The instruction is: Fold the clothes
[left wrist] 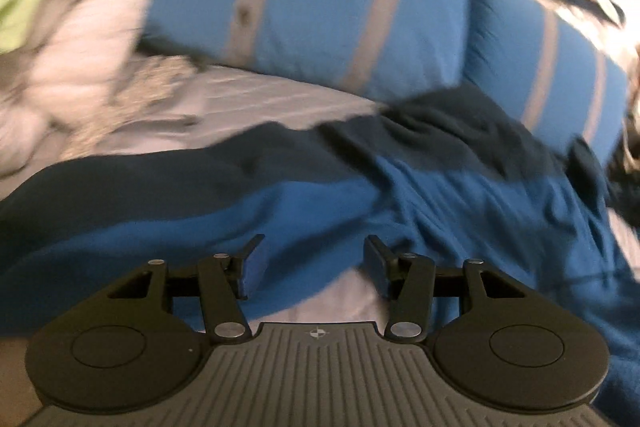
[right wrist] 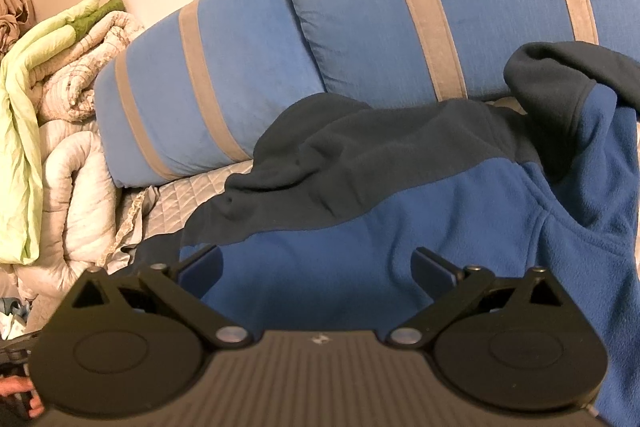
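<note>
A blue fleece top with a dark navy upper part lies rumpled on the bed, stretching left to right. My left gripper hovers open over its lower hem, nothing between the fingers. In the right wrist view the same fleece top fills the middle, its navy shoulder panel bunched and a sleeve or collar raised at the right. My right gripper is open wide just above the blue fabric, holding nothing.
Two blue pillows with tan stripes lie behind the top. A heap of pale quilts and a green sheet is piled at the left. The grey quilted bedcover shows between. A hand appears at the lower left.
</note>
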Tool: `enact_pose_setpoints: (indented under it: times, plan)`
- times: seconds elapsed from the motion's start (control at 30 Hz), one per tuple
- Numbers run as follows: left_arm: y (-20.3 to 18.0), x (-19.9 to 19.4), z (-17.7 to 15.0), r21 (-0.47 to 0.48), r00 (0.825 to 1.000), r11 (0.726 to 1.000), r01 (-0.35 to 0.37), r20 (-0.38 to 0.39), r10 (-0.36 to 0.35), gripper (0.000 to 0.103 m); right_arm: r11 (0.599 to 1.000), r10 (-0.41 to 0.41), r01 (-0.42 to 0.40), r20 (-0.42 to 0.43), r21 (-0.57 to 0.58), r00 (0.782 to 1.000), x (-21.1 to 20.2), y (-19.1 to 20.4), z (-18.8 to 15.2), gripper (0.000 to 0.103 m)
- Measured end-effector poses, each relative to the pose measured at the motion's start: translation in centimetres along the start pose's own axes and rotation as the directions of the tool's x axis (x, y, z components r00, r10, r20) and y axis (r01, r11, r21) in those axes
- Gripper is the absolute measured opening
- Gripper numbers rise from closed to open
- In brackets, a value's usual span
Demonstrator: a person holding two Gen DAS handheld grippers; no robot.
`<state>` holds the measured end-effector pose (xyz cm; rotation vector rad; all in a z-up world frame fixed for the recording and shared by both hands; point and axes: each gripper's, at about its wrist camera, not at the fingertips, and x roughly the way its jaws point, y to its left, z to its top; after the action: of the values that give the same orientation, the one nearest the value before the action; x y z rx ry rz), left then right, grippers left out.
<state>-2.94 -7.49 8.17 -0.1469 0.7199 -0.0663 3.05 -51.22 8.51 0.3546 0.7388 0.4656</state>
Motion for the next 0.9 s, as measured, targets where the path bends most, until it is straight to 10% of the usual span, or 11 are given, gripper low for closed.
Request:
enact_pose_setpoints:
  times: [0.57,0.9]
  plan:
    - [-2.2,5.0,-1.1,0.022,0.978,0.999,0.041,-0.207,-0.035,0.052,1.000,-0.011,0.011,-0.011,-0.006,1.000,0.3,-0.2,-0.1,0.103]
    - [-2.1,-2.5,6.1,0.053,0.998,0.998,-0.018,-0.064,0.022,0.067,0.997,-0.040,0.044,0.065,-0.058,0.997,-1.2,0.5,1.1,0.103]
